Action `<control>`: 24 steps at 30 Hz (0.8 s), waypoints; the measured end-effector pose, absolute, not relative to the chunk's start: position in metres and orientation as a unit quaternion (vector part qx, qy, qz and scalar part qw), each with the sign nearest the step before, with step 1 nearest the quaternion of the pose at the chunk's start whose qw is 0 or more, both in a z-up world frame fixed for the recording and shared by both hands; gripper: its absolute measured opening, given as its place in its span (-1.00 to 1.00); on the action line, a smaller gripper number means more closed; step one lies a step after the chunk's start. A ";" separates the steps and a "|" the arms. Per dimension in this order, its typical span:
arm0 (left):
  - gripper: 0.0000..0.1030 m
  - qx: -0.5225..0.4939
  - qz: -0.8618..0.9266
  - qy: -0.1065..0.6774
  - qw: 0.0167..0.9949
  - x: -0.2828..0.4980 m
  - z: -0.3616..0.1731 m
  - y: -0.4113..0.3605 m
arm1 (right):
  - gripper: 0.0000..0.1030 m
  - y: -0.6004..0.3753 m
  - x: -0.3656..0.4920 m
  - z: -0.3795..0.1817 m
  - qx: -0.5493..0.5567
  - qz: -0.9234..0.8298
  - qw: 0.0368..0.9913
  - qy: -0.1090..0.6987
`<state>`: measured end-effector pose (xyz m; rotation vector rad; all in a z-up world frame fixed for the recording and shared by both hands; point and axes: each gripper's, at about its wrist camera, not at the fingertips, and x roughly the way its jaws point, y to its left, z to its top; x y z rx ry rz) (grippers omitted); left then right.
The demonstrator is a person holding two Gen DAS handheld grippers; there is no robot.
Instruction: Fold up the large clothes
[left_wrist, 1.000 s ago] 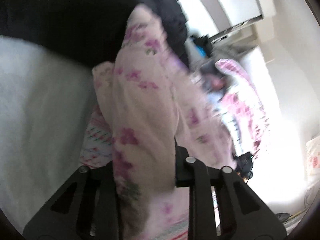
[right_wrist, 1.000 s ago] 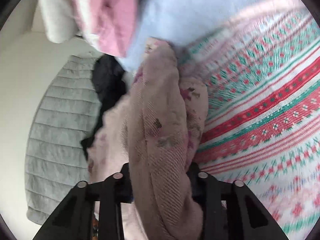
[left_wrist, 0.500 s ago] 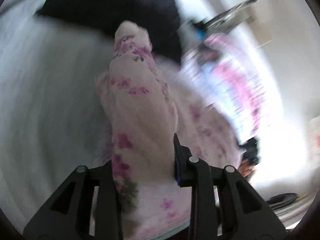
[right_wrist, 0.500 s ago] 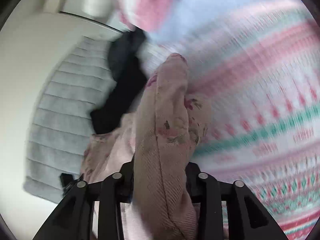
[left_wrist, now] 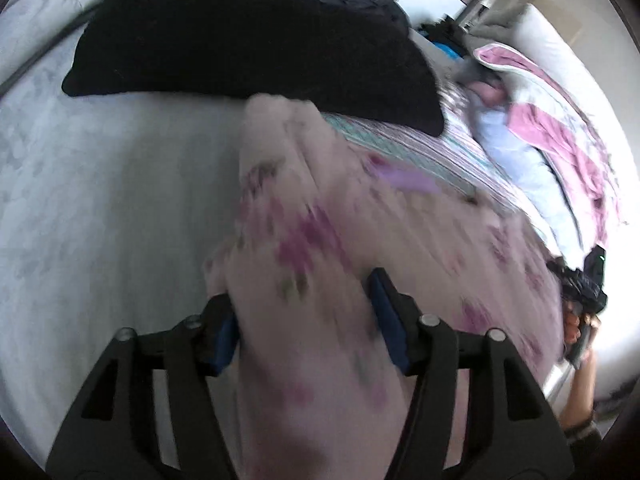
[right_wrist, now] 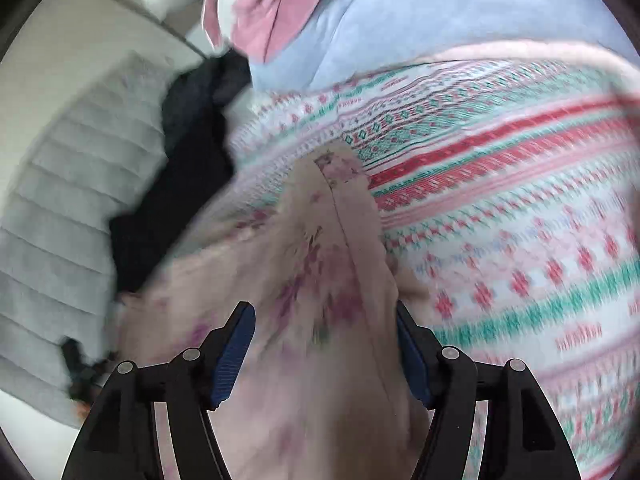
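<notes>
A pale pink garment with purple flowers [left_wrist: 304, 240] lies bunched between the jaws of my left gripper [left_wrist: 304, 320], above a grey bed cover [left_wrist: 100, 200]. The jaws stand apart and the cloth is slipping out. In the right wrist view the same floral garment [right_wrist: 332, 272] lies between the parted jaws of my right gripper [right_wrist: 324, 348], over a red, green and white patterned blanket [right_wrist: 500, 200].
A black garment [left_wrist: 240, 36] lies at the far side of the bed. A pink and white cloth [left_wrist: 560, 120] and a light blue cloth [right_wrist: 440, 16] lie beyond the blanket. A grey quilted cover [right_wrist: 68, 184] is at the left.
Both grippers have opened and lowered toward the bed. The floral garment, held tight and upright before, now spreads loose between the jaws.
</notes>
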<state>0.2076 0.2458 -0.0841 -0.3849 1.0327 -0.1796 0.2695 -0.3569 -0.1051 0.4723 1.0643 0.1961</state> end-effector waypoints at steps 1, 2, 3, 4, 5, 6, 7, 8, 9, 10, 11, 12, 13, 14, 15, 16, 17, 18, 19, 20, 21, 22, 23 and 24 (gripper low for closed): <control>-0.56 -0.183 -0.079 0.476 0.856 0.212 -0.083 0.243 | 0.16 -0.348 0.273 -0.106 0.219 0.072 0.836 0.497; -0.65 -0.190 -0.082 0.469 0.859 0.213 -0.078 0.241 | -0.24 -0.343 0.274 -0.106 0.218 0.057 0.842 0.490; -0.70 -0.204 -0.088 0.449 0.866 0.210 -0.070 0.238 | -0.45 -0.336 0.273 -0.099 0.207 0.050 0.854 0.475; -0.73 -0.211 -0.087 0.417 0.880 0.203 -0.059 0.236 | -0.57 -0.329 0.267 -0.086 0.197 0.057 0.871 0.447; -0.74 -0.214 -0.087 0.394 0.890 0.196 -0.050 0.238 | -0.61 -0.328 0.259 -0.076 0.195 0.061 0.886 0.416; -0.75 -0.223 -0.087 0.355 0.903 0.186 -0.037 0.241 | -0.62 -0.331 0.247 -0.059 0.197 0.071 0.903 0.375; -0.75 -0.236 -0.089 0.323 0.912 0.178 -0.028 0.246 | -0.63 -0.337 0.240 -0.045 0.205 0.076 0.914 0.341; -0.75 -0.241 -0.087 0.312 0.915 0.178 -0.024 0.249 | -0.64 -0.346 0.235 -0.035 0.216 0.076 0.921 0.316; -0.75 -0.238 -0.076 0.308 0.918 0.181 -0.025 0.252 | -0.64 -0.350 0.236 -0.034 0.220 0.072 0.921 0.314; -0.74 -0.232 -0.065 0.321 0.916 0.189 -0.033 0.254 | -0.64 -0.357 0.241 -0.038 0.229 0.070 0.916 0.321; -0.73 -0.231 -0.061 0.332 0.912 0.194 -0.042 0.255 | -0.64 -0.362 0.248 -0.047 0.239 0.070 0.909 0.333; -0.72 -0.221 -0.048 0.358 0.906 0.208 -0.059 0.253 | -0.63 -0.362 0.259 -0.060 0.233 0.065 0.903 0.356; -0.72 -0.204 -0.033 0.393 0.896 0.222 -0.080 0.247 | -0.63 -0.357 0.271 -0.080 0.206 0.052 0.896 0.390; -0.72 -0.203 -0.022 0.422 0.883 0.229 -0.096 0.247 | -0.61 -0.351 0.281 -0.103 0.184 0.034 0.883 0.429; -0.68 -0.211 -0.014 0.454 0.866 0.236 -0.113 0.246 | -0.58 -0.349 0.286 -0.122 0.180 0.022 0.868 0.462; -0.63 -0.216 -0.013 0.466 0.858 0.239 -0.118 0.247 | -0.48 -0.351 0.286 -0.132 0.193 0.021 0.859 0.473; -0.54 -0.224 -0.018 0.463 0.857 0.237 -0.113 0.251 | -0.43 -0.357 0.283 -0.130 0.207 0.023 0.860 0.466; -0.36 -0.236 -0.022 0.464 0.854 0.234 -0.106 0.256 | -0.33 -0.367 0.278 -0.124 0.232 0.028 0.857 0.460; -0.09 -0.244 -0.029 0.468 0.849 0.231 -0.101 0.261 | -0.14 -0.373 0.274 -0.120 0.247 0.033 0.851 0.462; 0.04 -0.255 -0.050 0.475 0.841 0.225 -0.095 0.268 | 0.09 -0.381 0.269 -0.117 0.259 0.041 0.843 0.470; 0.23 -0.267 -0.069 0.473 0.837 0.218 -0.092 0.274 | 0.21 -0.385 0.265 -0.116 0.268 0.050 0.837 0.474; 0.43 -0.278 -0.084 0.471 0.833 0.210 -0.090 0.280 | 0.41 -0.390 0.259 -0.116 0.286 0.067 0.827 0.480; 0.54 -0.295 -0.102 0.474 0.824 0.202 -0.090 0.286 | 0.54 -0.391 0.257 -0.119 0.300 0.081 0.818 0.484; 0.62 -0.311 -0.119 0.483 0.810 0.198 -0.093 0.289 | 0.57 -0.395 0.251 -0.123 0.318 0.100 0.806 0.489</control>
